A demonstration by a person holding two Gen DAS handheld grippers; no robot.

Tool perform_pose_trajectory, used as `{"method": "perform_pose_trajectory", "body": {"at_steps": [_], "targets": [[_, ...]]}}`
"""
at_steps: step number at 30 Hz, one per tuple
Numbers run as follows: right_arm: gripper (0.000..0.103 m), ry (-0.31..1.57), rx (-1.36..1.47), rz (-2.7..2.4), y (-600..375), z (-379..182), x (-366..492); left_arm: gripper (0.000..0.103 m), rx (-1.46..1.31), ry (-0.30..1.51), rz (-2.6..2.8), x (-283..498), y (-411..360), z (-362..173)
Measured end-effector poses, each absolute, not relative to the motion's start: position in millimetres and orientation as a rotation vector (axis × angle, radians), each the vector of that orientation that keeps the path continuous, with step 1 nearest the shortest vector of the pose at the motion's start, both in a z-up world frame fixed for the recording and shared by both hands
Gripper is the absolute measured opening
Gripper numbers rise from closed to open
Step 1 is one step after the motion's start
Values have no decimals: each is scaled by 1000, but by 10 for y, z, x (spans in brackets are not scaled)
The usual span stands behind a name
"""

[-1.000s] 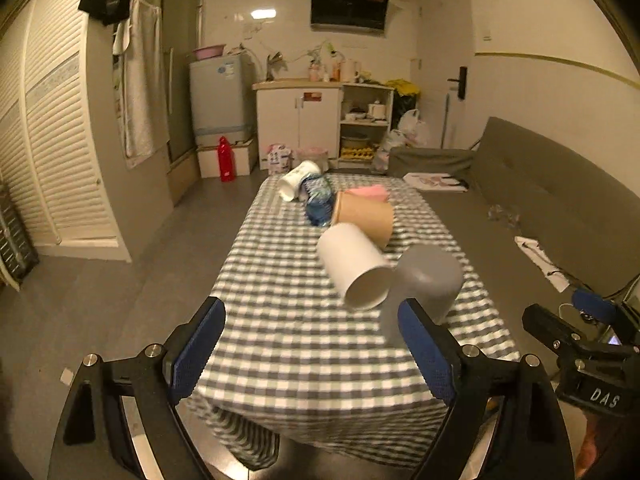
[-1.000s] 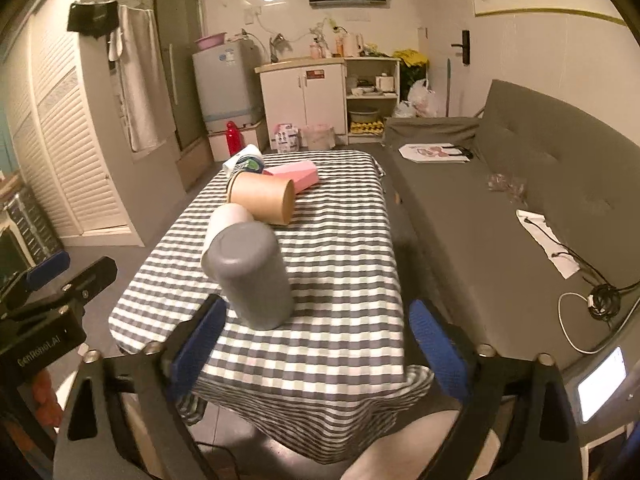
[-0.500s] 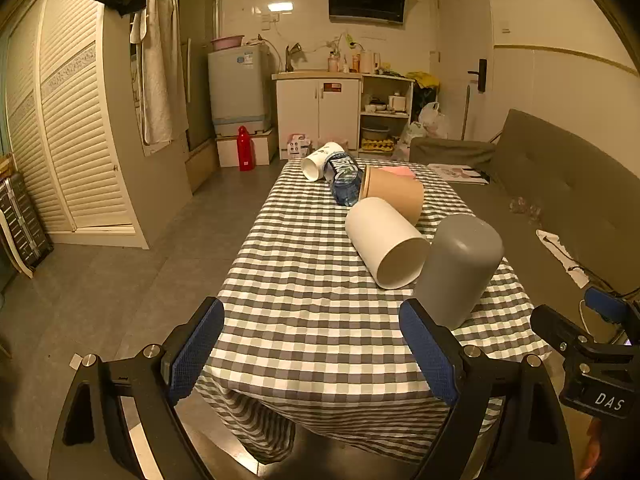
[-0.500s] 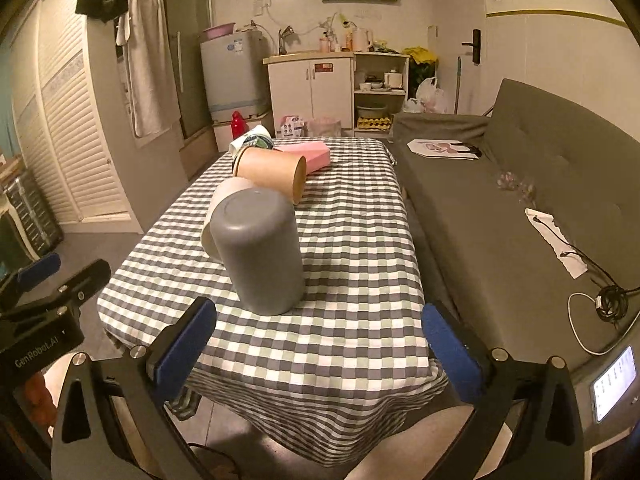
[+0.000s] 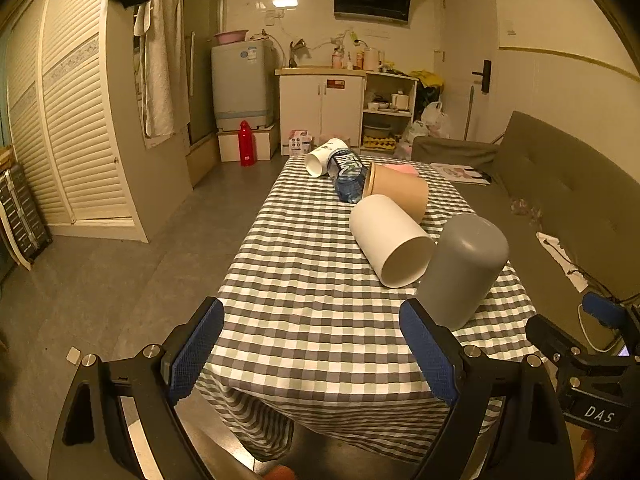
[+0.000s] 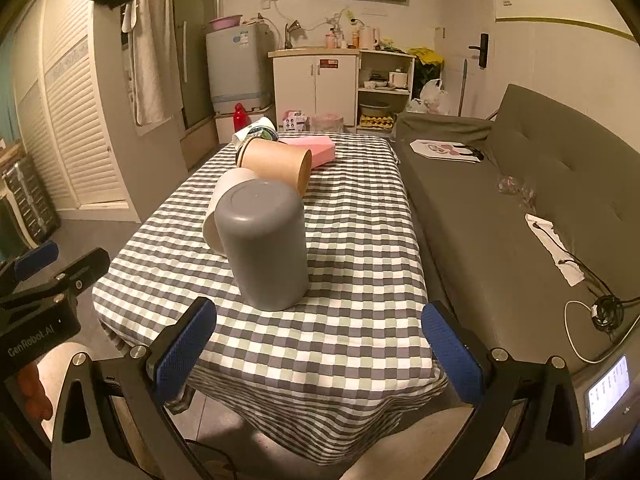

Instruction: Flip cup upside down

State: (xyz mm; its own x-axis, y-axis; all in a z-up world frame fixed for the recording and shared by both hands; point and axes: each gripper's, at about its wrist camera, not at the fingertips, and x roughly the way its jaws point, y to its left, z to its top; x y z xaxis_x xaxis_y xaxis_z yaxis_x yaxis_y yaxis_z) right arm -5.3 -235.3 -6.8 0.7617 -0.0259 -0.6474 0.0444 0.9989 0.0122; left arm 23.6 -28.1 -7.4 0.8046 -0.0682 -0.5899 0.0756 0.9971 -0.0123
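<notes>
Both sets of blue-padded fingers stand spread wide and hold nothing: the left gripper (image 5: 312, 344) and the right gripper (image 6: 318, 344) hang just off the near edge of the grey-and-white checked tablecloth (image 6: 360, 216). Beyond them the matte grey cylindrical cup (image 6: 264, 248) stands mouth down on the cloth, its closed base up. Touching it behind lies a white cup on its side (image 5: 390, 246), then a tan paper cup (image 5: 396, 192)

White letters "DAS" stand on a small black plate on the right tongs' body (image 5: 598, 414), seen from the left wrist. "GenRobot.AI" runs in pale letters along the black body of the left tongs (image 6: 34, 338), seen from the right wrist. The print on the water bottle (image 5: 349, 174) is too blurred to read.
</notes>
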Motion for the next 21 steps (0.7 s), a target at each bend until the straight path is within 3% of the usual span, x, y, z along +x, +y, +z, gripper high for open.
{"method": "perform_pose_trajectory", "body": {"at_steps": [21], "targets": [[103,704,25,-40,-2357,-53,-74,92,15,627,-72,214,-289,-72]]}}
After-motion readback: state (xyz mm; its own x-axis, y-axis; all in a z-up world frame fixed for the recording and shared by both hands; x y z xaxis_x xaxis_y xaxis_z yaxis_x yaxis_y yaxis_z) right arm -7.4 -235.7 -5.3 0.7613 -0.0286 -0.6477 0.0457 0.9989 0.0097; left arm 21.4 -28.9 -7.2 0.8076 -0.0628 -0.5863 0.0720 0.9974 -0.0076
